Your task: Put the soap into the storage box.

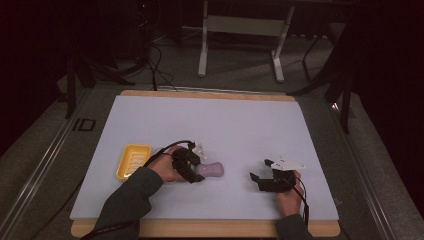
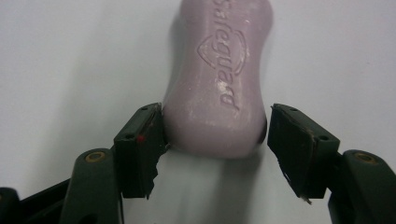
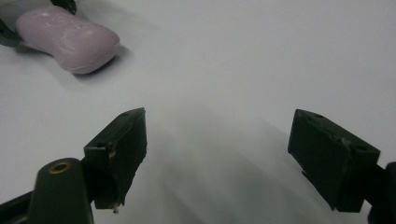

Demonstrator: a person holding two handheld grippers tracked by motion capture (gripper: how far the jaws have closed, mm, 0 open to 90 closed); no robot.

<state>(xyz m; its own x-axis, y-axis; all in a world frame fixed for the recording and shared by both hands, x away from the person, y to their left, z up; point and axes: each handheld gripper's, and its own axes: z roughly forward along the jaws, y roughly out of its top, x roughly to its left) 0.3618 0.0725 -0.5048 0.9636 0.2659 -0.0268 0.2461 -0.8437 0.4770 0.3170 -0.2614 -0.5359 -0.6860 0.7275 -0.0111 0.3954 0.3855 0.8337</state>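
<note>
White worktop [image 1: 210,125]: at left a yellow ridged plastic soap dish [image 1: 133,161]; beside it, the left claw [image 2: 215,140] straddles one end of a lilac waisted soap bar [image 2: 217,79], jaws not yet clamped, bar's length pointing away; right claw [image 3: 217,156] gapes empty.

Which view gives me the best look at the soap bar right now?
The left gripper view: the purple soap bar is close up, its embossed lettering readable. The right gripper view shows it off in a corner; the high view shows it small, partly behind the left hand-held gripper.

Soap bar [image 2: 217,79]: matt, waxy, embossed lettering, whitish scuffs; table sheet [image 1: 210,125] smooth matt; tray [image 1: 133,161] glossy plastic.
</note>
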